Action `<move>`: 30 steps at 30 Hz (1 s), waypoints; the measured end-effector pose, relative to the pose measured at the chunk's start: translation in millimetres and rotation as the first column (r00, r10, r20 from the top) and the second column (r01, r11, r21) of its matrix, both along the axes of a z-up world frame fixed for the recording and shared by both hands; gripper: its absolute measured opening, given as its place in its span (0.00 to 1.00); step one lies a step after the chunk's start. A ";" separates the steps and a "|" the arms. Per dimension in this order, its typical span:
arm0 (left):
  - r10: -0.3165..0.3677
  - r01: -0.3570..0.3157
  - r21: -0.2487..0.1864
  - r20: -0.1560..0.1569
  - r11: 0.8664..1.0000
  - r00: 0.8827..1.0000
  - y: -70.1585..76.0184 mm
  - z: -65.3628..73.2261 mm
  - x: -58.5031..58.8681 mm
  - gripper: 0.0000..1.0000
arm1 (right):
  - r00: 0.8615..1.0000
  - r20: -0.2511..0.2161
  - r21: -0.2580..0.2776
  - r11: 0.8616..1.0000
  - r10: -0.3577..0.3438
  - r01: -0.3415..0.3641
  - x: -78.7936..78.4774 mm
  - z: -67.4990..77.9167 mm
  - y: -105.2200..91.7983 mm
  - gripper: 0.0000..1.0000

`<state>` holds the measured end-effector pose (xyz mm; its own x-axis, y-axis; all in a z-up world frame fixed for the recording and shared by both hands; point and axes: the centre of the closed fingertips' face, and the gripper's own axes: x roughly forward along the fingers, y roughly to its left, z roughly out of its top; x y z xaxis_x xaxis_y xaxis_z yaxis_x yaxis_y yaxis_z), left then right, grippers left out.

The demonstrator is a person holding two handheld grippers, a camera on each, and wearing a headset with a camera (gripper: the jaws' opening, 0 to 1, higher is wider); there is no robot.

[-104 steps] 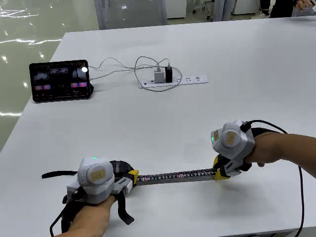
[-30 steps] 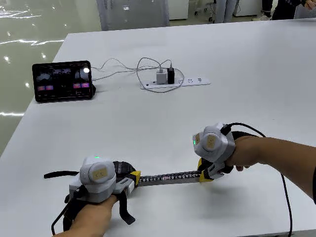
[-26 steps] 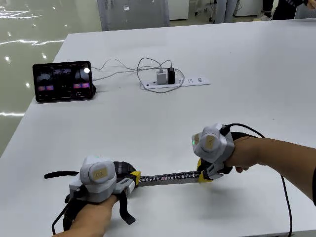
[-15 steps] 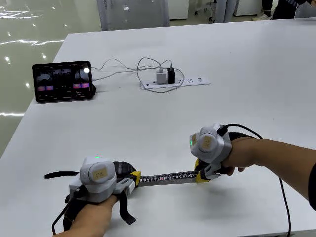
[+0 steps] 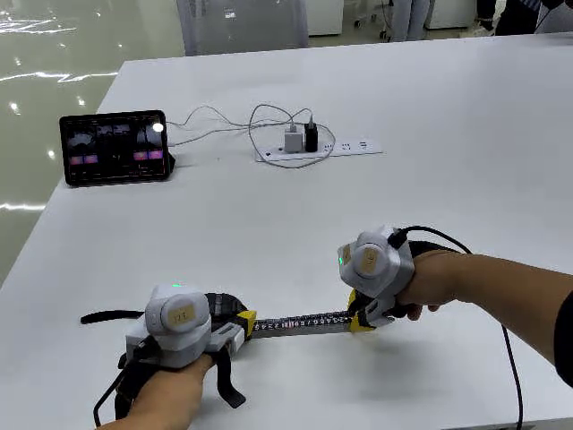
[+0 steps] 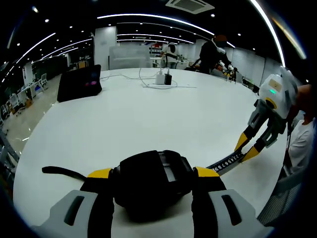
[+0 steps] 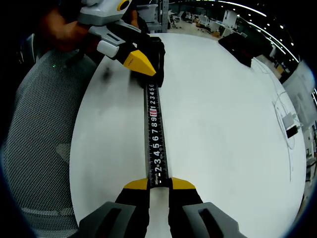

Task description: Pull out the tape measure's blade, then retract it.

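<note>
Where the tape measure (image 6: 148,193) sits: at the near left of the white counter (image 5: 430,116), its black case resting on the surface.
Left tool (image 6: 152,173): closed around the case, one yellow-tipped jaw pressed against each side; a hand holds the tool from the near edge.
Strap (image 5: 107,316): black, running from the case out to the left, flat on the counter.
Blade (image 7: 153,129): pulled out of the case and stretched in a straight line to the right, low over the counter; it is dark with pale numerals and one red mark.
Right tool (image 7: 159,184): jaws narrow, pinched on the free end of the blade, which lies between the two yellow tips; the person's arm reaches in from the right.
Spacing: the two tools stand apart, joined by the drawn-out blade.
Tablet (image 5: 114,147): propped upright at the far left, screen lit.
Power strip (image 5: 340,146): white, at the far middle, with chargers (image 5: 300,137) plugged in.
Cables (image 5: 219,121): looped between the tablet and the power strip.
</note>
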<state>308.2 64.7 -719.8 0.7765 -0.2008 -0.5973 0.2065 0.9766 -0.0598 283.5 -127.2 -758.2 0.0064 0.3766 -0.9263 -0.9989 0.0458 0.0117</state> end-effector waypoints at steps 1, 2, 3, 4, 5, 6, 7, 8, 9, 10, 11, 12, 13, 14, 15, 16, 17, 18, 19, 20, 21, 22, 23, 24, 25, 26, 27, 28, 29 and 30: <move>0.001 -0.001 0.000 -0.001 1.000 1.000 -0.1 -0.1 -0.1 0.59 | 1.000 -0.001 -0.001 1.000 0.000 0.000 -0.1 -0.2 0.3 0.10; 0.001 -0.001 0.000 -0.001 1.000 1.000 -0.1 0.0 -0.1 0.59 | 1.000 -0.001 -0.002 1.000 0.001 -0.001 -0.7 -0.2 0.8 0.10; 0.001 -0.001 0.000 -0.001 1.000 1.000 0.0 -0.1 -0.2 0.59 | 1.000 0.000 -0.003 1.000 0.004 -0.004 -0.8 -0.4 1.3 0.10; 0.001 -0.001 0.000 0.000 1.000 1.000 0.0 -0.1 -0.2 0.59 | 1.000 -0.001 -0.003 1.000 0.004 -0.004 -0.8 -0.5 1.6 0.10; 0.001 -0.001 -0.001 0.000 1.000 1.000 -0.1 -0.1 -0.3 0.59 | 1.000 -0.002 -0.002 1.000 0.002 -0.002 -0.8 -0.7 2.1 0.10; 0.001 -0.001 -0.001 0.000 1.000 1.000 -0.1 -0.1 -0.3 0.59 | 1.000 -0.001 -0.002 1.000 0.001 -0.001 -0.9 -0.7 2.4 0.10; 0.001 -0.001 -0.001 0.000 1.000 1.000 -0.1 -0.1 -0.2 0.59 | 1.000 -0.001 -0.002 1.000 -0.001 0.000 -0.9 -0.9 2.8 0.10; 0.001 -0.001 -0.001 0.000 1.000 1.000 -0.1 -0.1 0.0 0.59 | 1.000 0.001 -0.003 1.000 0.001 -0.001 -0.9 -0.9 3.3 0.10; 0.001 -0.001 0.000 0.000 1.000 1.000 0.0 -0.2 0.0 0.59 | 1.000 0.002 -0.003 1.000 0.000 0.000 -0.9 -1.0 3.7 0.10; 0.001 -0.001 -0.001 0.000 1.000 1.000 0.0 -0.2 0.0 0.59 | 1.000 0.000 -0.004 1.000 -0.003 0.003 -1.1 -0.9 4.2 0.10; 0.001 -0.001 -0.001 0.000 1.000 1.000 -0.1 -0.2 0.1 0.59 | 1.000 -0.001 -0.004 1.000 -0.005 0.005 -1.0 -0.9 4.7 0.10; 0.001 -0.001 -0.001 0.000 1.000 1.000 0.0 -0.2 0.1 0.59 | 1.000 -0.001 -0.005 1.000 -0.007 0.007 -0.8 -1.0 5.0 0.10; 0.001 -0.001 -0.001 0.000 1.000 1.000 -0.1 -0.2 0.0 0.59 | 1.000 -0.001 -0.006 1.000 -0.006 0.006 -0.8 -1.1 5.7 0.10; 0.001 -0.001 -0.001 -0.001 1.000 1.000 -0.1 -0.2 0.0 0.59 | 1.000 -0.001 -0.007 1.000 -0.003 0.003 -1.0 -1.1 6.1 0.10; 0.002 -0.002 -0.001 0.000 1.000 1.000 -0.1 -0.1 -0.1 0.59 | 1.000 -0.001 -0.009 1.000 -0.003 0.003 -0.9 -1.2 6.5 0.10; 0.002 -0.002 -0.001 0.000 1.000 1.000 -0.2 0.0 -0.1 0.59 | 1.000 -0.002 -0.010 1.000 -0.003 0.003 -0.9 -1.1 7.1 0.10; 0.001 -0.001 -0.001 -0.001 1.000 1.000 -0.1 0.1 -0.1 0.59 | 1.000 -0.002 -0.010 1.000 -0.004 0.004 -0.8 -1.2 7.5 0.10; 0.002 -0.002 -0.002 -0.002 1.000 1.000 -0.1 0.0 -0.1 0.59 | 1.000 -0.002 -0.010 1.000 -0.004 0.004 -0.6 -1.0 8.0 0.10; 0.002 -0.002 -0.002 -0.003 1.000 1.000 -0.1 0.0 -0.1 0.59 | 1.000 -0.002 -0.010 1.000 -0.005 0.005 -0.5 -1.0 8.3 0.10; 0.002 -0.002 -0.002 -0.002 1.000 1.000 -0.1 0.1 -0.2 0.59 | 1.000 -0.002 -0.009 1.000 -0.005 0.005 -0.3 -1.0 8.8 0.10; 0.002 -0.002 -0.003 -0.002 1.000 1.000 -0.2 0.1 -0.4 0.59 | 1.000 -0.003 -0.009 1.000 -0.006 0.006 -0.3 -0.9 9.2 0.10; 0.002 -0.002 -0.003 -0.002 1.000 1.000 -0.2 0.1 -0.4 0.59 | 1.000 -0.003 -0.009 1.000 -0.007 0.007 -0.3 -0.8 9.6 0.10; 0.002 -0.002 -0.002 -0.002 1.000 1.000 -0.1 0.1 -0.5 0.59 | 1.000 -0.003 -0.009 1.000 -0.009 0.009 -0.3 -0.7 10.2 0.10; 0.002 -0.002 -0.002 -0.002 1.000 1.000 -0.1 0.1 -0.6 0.59 | 1.000 -0.003 -0.009 1.000 -0.011 0.011 -0.2 -0.7 10.4 0.10; 0.002 -0.002 -0.002 -0.003 1.000 1.000 -0.1 0.0 -0.7 0.59 | 1.000 -0.003 -0.008 1.000 -0.013 0.013 -0.2 -0.7 10.9 0.10; 0.002 -0.002 -0.003 -0.003 1.000 1.000 -0.1 0.1 -0.7 0.59 | 1.000 -0.003 -0.007 1.000 -0.014 0.014 -0.2 -0.6 11.1 0.10; 0.002 -0.002 -0.003 -0.003 1.000 1.000 -0.2 0.0 -0.8 0.59 | 1.000 -0.004 -0.007 1.000 -0.016 0.016 -0.1 -0.7 11.4 0.10; 0.002 -0.002 -0.003 -0.003 1.000 1.000 -0.2 0.1 -0.9 0.59 | 1.000 -0.005 -0.006 1.000 -0.017 0.017 0.0 -0.6 11.9 0.10; 0.002 -0.002 -0.003 -0.003 1.000 1.000 -0.3 0.1 -0.9 0.59 | 1.000 -0.005 -0.006 1.000 -0.018 0.018 0.0 -0.6 12.2 0.10; 0.002 -0.002 -0.003 -0.004 1.000 1.000 -0.3 0.2 -1.0 0.59 | 1.000 -0.005 -0.006 1.000 -0.017 0.017 -0.2 -0.5 12.8 0.10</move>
<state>307.2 64.4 -719.6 0.7748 -0.2009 -0.5995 0.2041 0.9769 -0.0635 283.3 -114.4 -758.7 0.0079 0.3705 -0.9288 -0.9979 0.0632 0.0167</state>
